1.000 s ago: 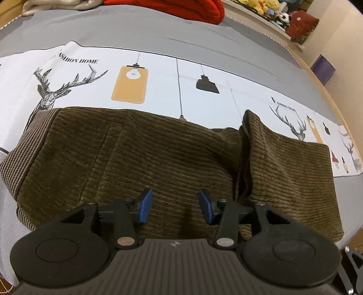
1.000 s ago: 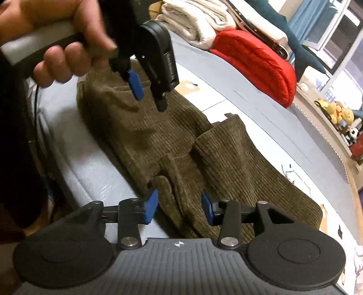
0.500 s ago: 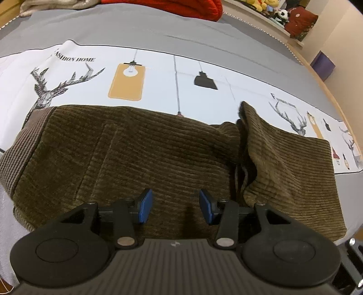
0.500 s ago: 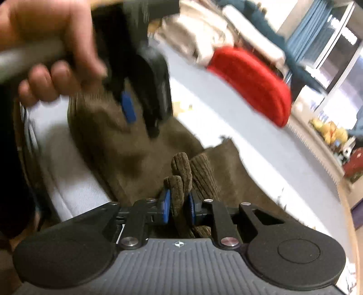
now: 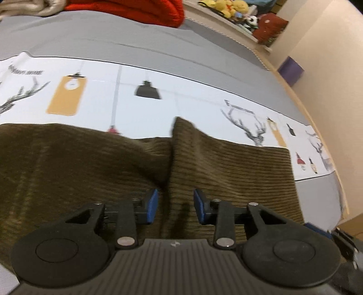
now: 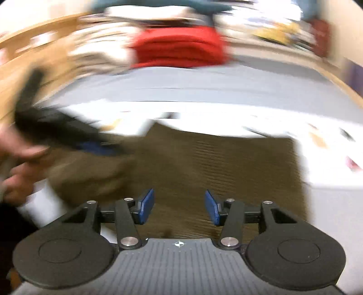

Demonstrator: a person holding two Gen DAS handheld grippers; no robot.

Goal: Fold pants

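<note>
The pants, brown corduroy, lie folded on your patterned white cloth over the grey bed, one layer overlapping another along a raised fold near the middle. Your left gripper hovers just over that fold, tongs spread and holding nothing. Your right gripper hangs over the pants too, spread wide and empty, its view heavily blurred. A red cushion sits at the far side.

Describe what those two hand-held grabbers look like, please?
Both match: the left gripper and right gripper are black plastic with two round discs, silver rivets, a ribbed grey body bearing a small white mark, and blue fingertips. A bare hand shows, blurred.
</note>
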